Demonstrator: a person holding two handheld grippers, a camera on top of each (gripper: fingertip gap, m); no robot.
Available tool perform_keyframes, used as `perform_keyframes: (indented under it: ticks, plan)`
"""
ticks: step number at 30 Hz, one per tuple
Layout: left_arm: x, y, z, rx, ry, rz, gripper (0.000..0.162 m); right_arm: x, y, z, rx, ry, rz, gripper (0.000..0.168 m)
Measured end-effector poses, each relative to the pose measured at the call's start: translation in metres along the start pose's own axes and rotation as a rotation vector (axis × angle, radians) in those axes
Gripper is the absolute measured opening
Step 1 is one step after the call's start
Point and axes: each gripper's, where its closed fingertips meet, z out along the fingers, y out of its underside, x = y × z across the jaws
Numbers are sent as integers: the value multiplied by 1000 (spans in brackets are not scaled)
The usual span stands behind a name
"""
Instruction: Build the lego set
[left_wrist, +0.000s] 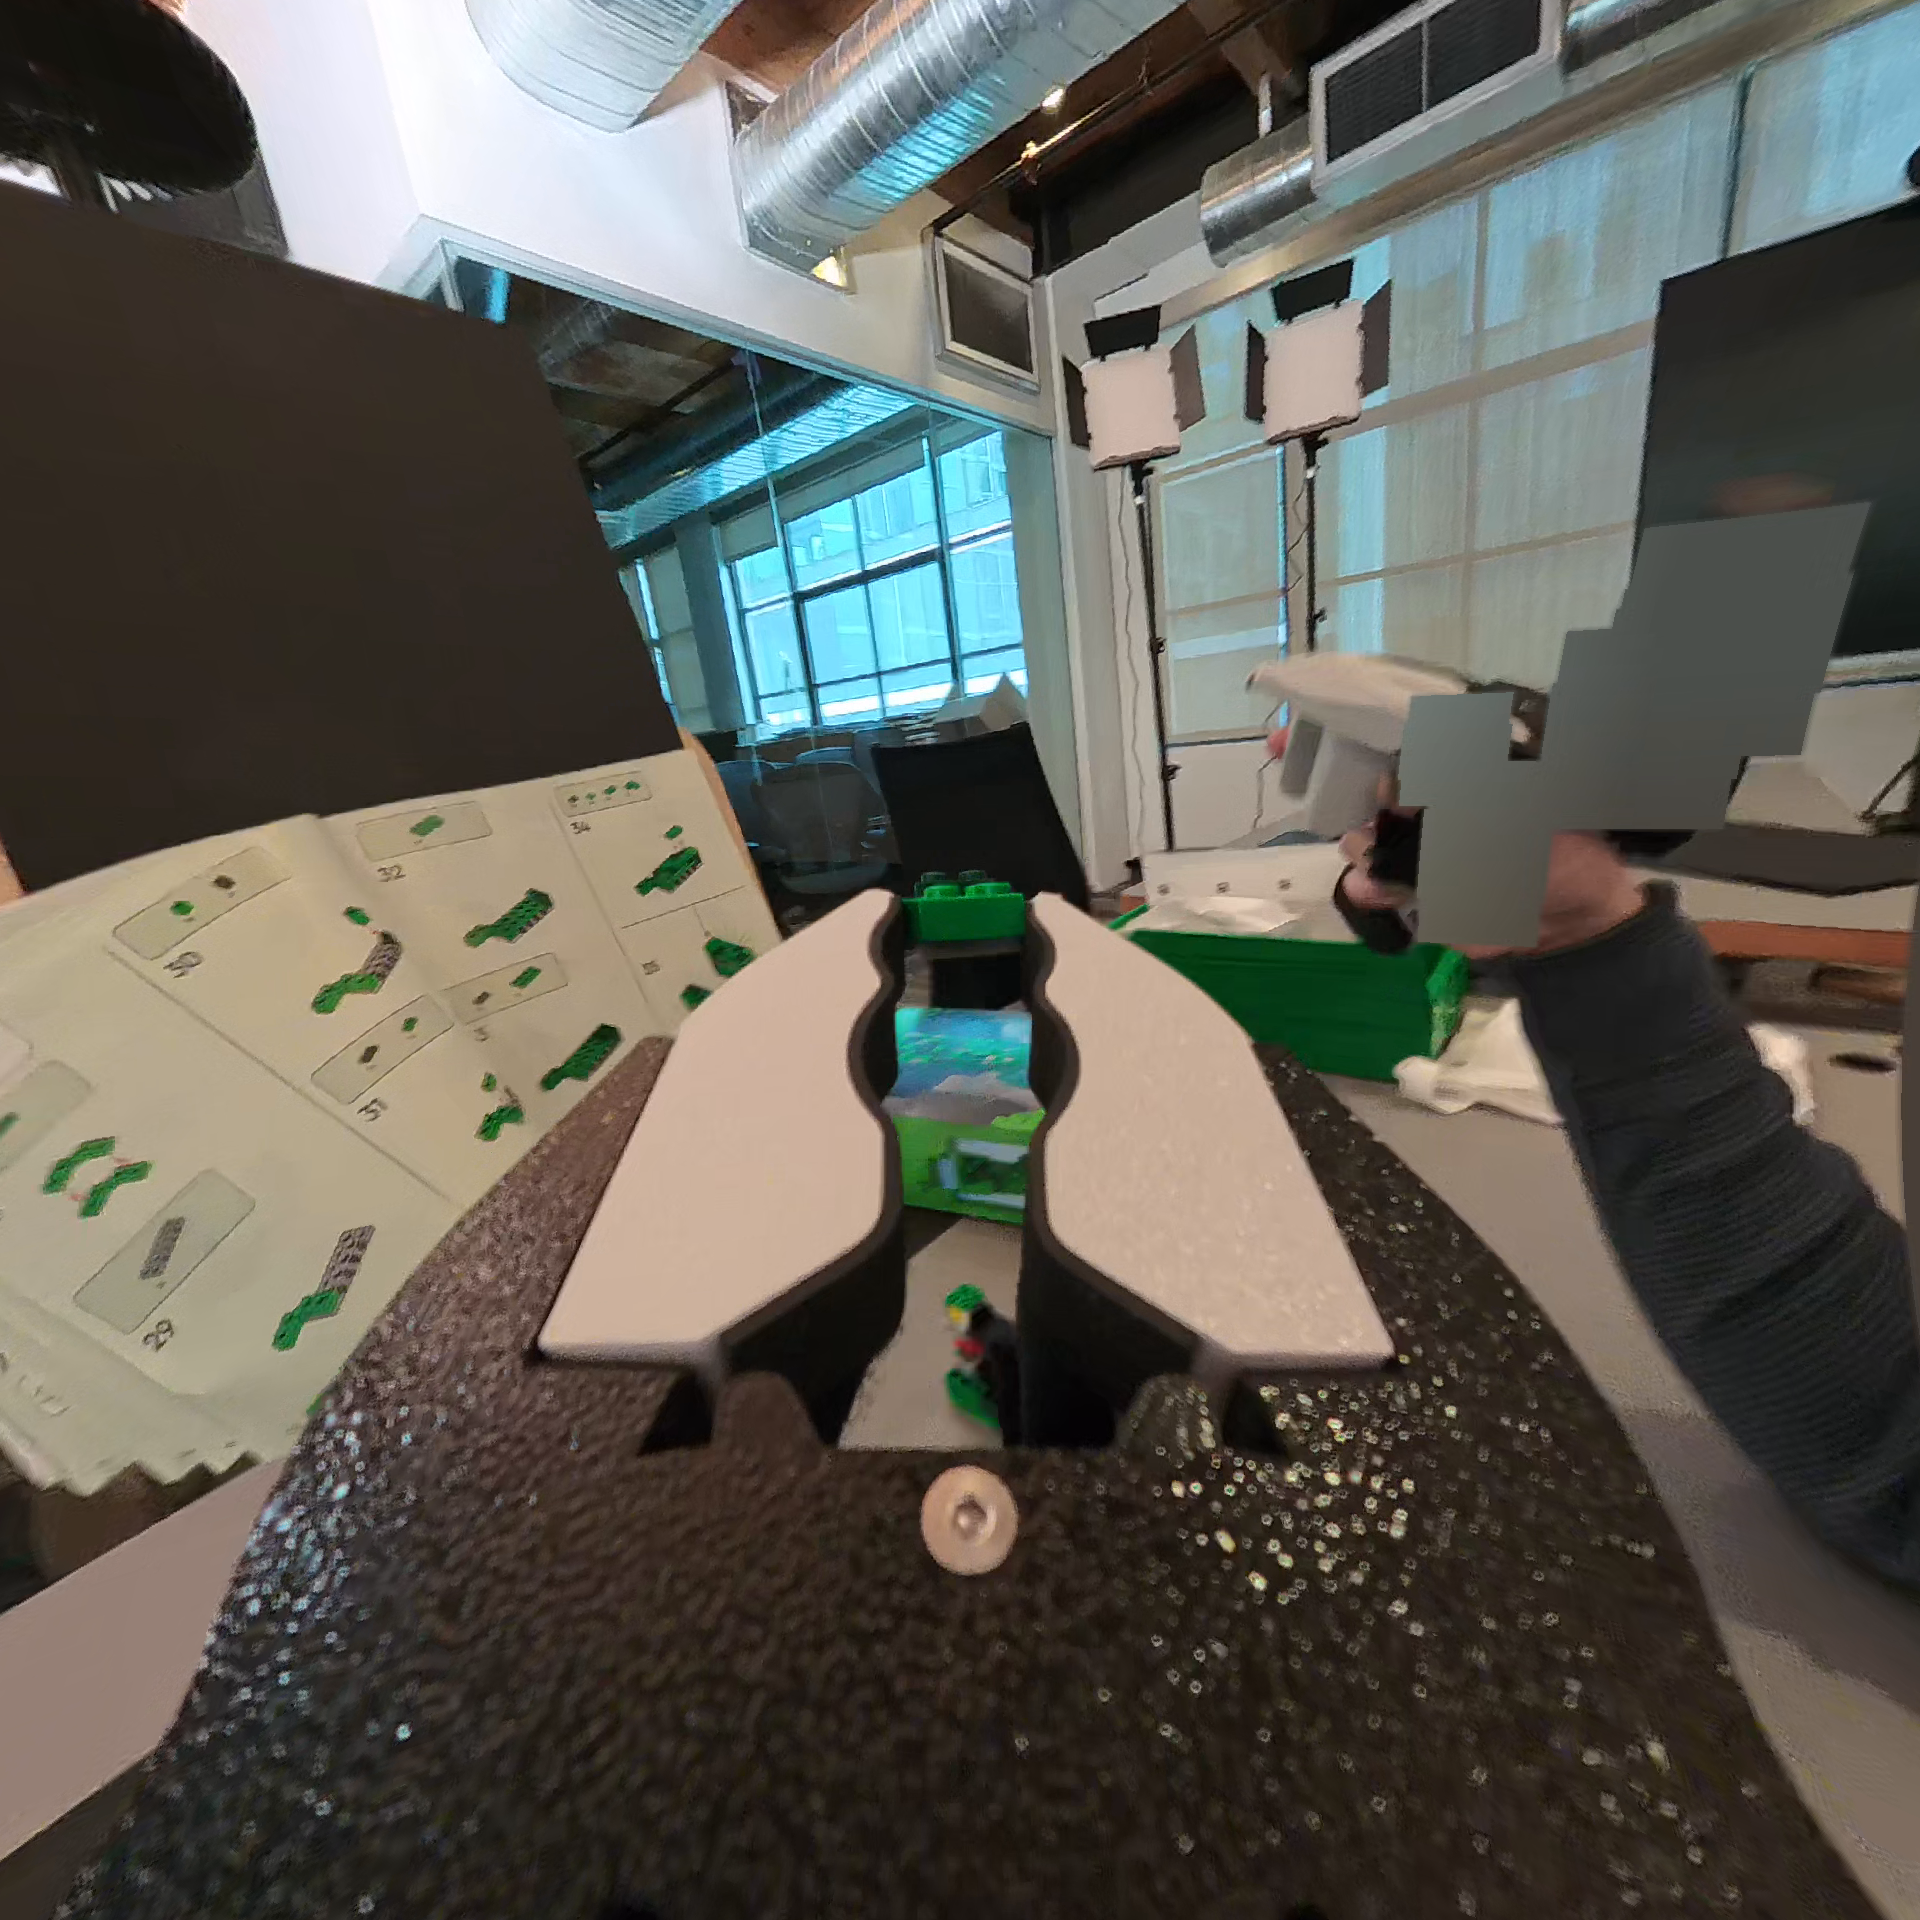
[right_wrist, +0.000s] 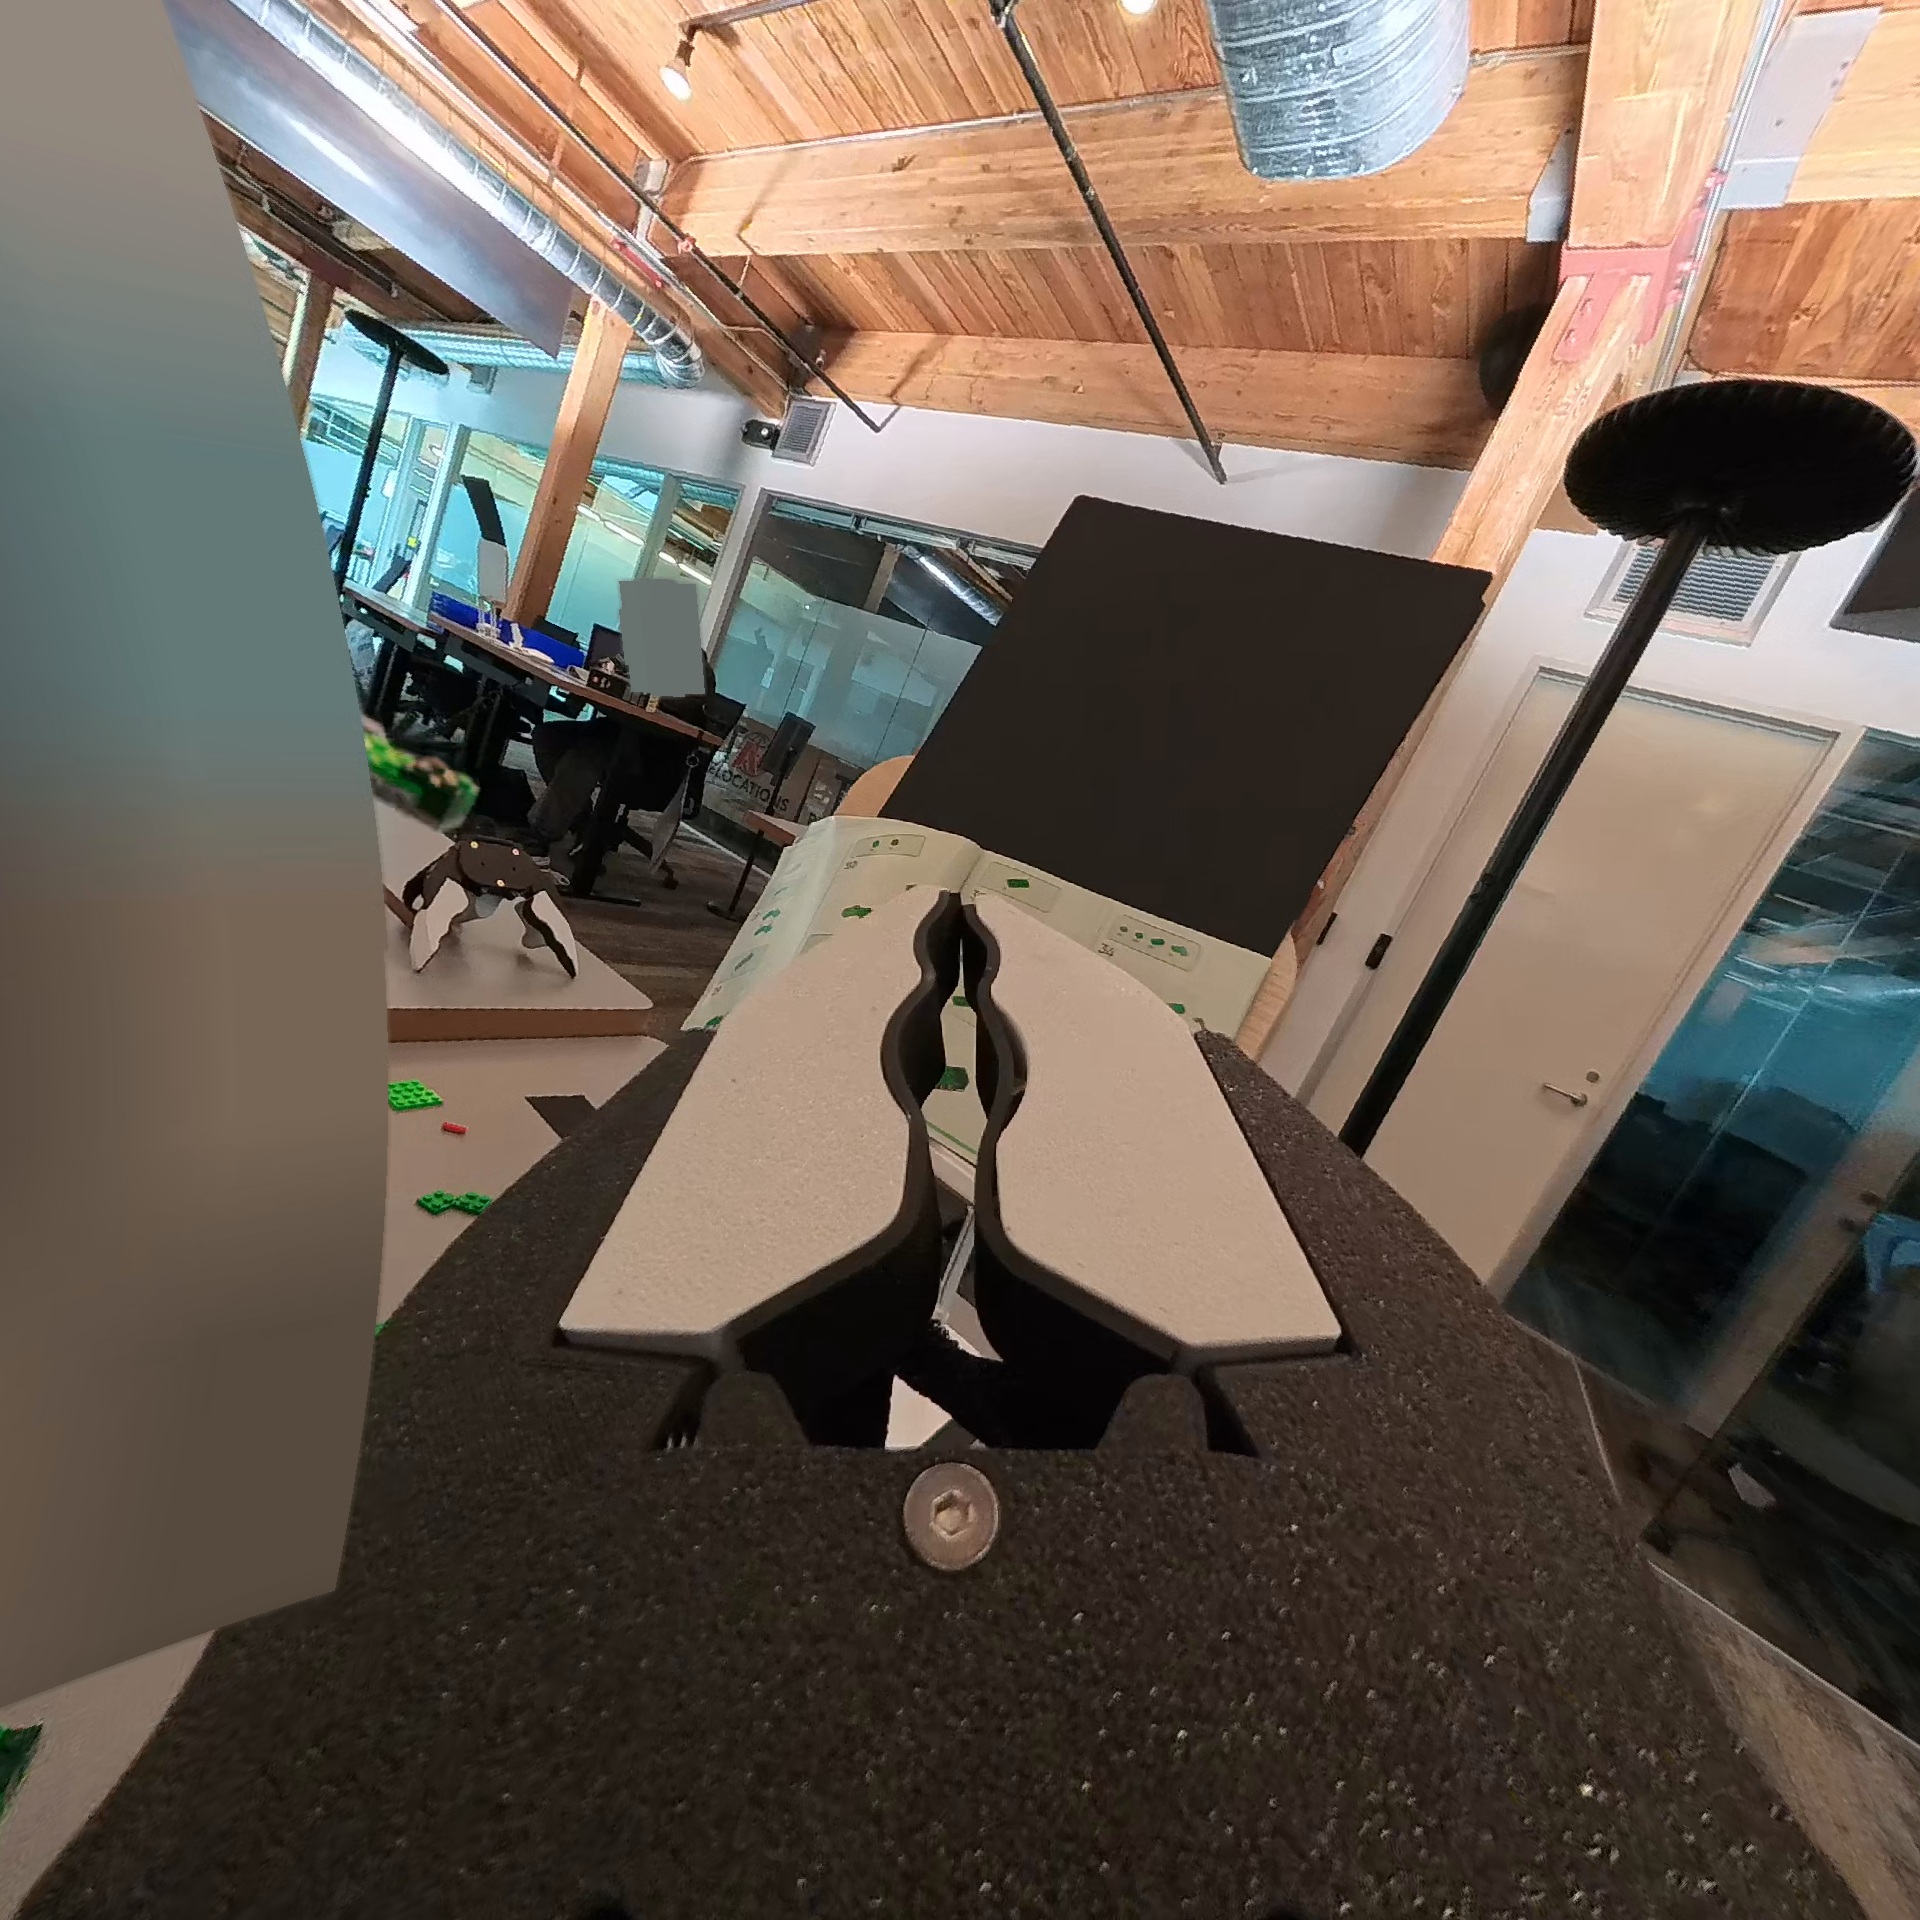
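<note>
A: What lay left of the left gripper (left_wrist: 966, 930)?

B: The manual (left_wrist: 312, 1039), open, propped against a black board (left_wrist: 260, 540).

A: And its jaws?

B: They pinched a green brick (left_wrist: 961, 904) at the tips. Behind it sat the box (left_wrist: 961, 1117); farther right, a green tray (left_wrist: 1299, 987) on the table (left_wrist: 1455, 1195).

A: The right gripper (right_wrist: 958, 914)?

B: Jaws nearly pressed together, empty, aimed at the manual. Loose green plates (right_wrist: 452, 1202) lay to its left.
</note>
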Motion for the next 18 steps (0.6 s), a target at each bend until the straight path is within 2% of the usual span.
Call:
perform_keyframes:
  ticks: [4, 8, 11, 15, 18]
  plan:
    - [-10, 48, -14, -22, -136, 99, 20, 5, 0, -1, 11, 9, 25, 0]
    - [-19, 85, -55, 55, -285, 115, 20, 2, -1, -1, 13, 4, 16, 0]
    - [-20, 106, -86, 44, -328, 157, 20, -3, 2, 4, 7, -17, 20, 0]
    - [6, 129, -103, -18, -176, 136, 20, -32, 14, 17, -27, -164, 4, 0]
    - [32, 139, -104, -30, 20, 85, 20, -96, 35, 20, -87, -490, -104, 0]
